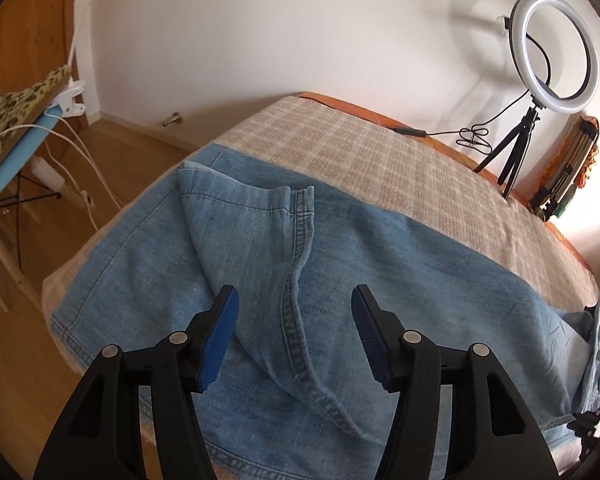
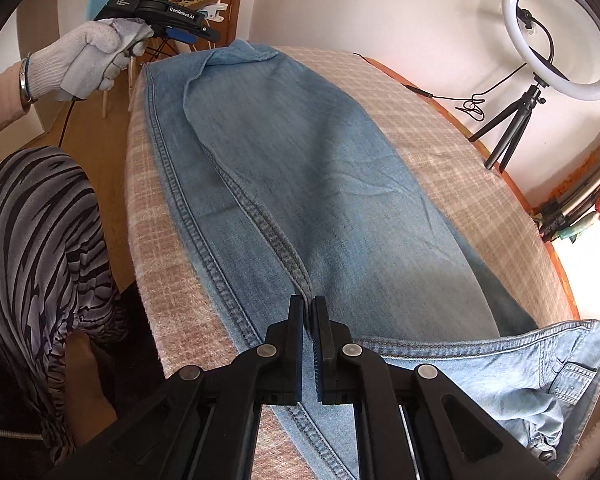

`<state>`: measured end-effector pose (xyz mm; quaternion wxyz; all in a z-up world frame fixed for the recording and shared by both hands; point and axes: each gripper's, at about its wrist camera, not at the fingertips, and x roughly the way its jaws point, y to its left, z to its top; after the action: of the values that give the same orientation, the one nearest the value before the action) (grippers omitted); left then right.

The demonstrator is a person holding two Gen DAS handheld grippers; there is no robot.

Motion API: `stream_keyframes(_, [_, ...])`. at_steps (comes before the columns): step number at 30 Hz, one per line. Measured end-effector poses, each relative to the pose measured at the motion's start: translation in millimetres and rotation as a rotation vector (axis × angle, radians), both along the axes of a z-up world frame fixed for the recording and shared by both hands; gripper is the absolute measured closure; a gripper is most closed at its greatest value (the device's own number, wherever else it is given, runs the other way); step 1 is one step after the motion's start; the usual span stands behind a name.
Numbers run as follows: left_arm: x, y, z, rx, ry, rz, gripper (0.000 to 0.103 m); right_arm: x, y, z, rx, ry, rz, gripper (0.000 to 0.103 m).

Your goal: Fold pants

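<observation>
Between right gripper [image 2: 309, 316] jaws — pressed together, pinching thick inseam ridge of light-blue denim pants [image 2: 300, 168]. Left gripper [image 1: 295, 312] jaws wide apart, holding nothing, above hem end. Pants lie lengthwise on beige checked blanket [image 1: 380, 152], one leg stacked on other, hem corner flipped. Risk: lifting seam alone drags top layer, skews stack. Count — one pants, two grippers, one white ring light [image 1: 556, 54].
</observation>
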<state>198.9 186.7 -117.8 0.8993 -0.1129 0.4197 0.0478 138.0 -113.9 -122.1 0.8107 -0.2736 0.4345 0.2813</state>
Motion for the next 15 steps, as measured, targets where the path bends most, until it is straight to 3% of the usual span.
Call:
stream_keyframes(5, [30,-7,-31,0.059,0.087,0.003,0.045,6,-4,3,0.023,0.001,-0.035,0.101])
stream_keyframes(6, [32,-4,-36,0.059,0.091,0.017,0.052,7,-3,3,0.022,-0.001,-0.038,0.101])
stream_keyframes(7, [31,2,-39,0.048,0.086,0.042,0.071,7,-3,3,0.02,-0.003,-0.039,0.101])
stream_keyframes(9, [26,15,-41,0.003,0.063,0.077,0.093,5,-1,3,0.014,-0.003,-0.041,0.101])
stream_keyframes(10, [21,22,-40,-0.029,0.045,0.086,0.098,4,-1,3,0.011,-0.003,-0.04,0.101])
stream_keyframes(15, [-26,64,-31,-0.157,-0.055,0.181,0.099,0,-2,6,0.008,-0.001,-0.037,0.101])
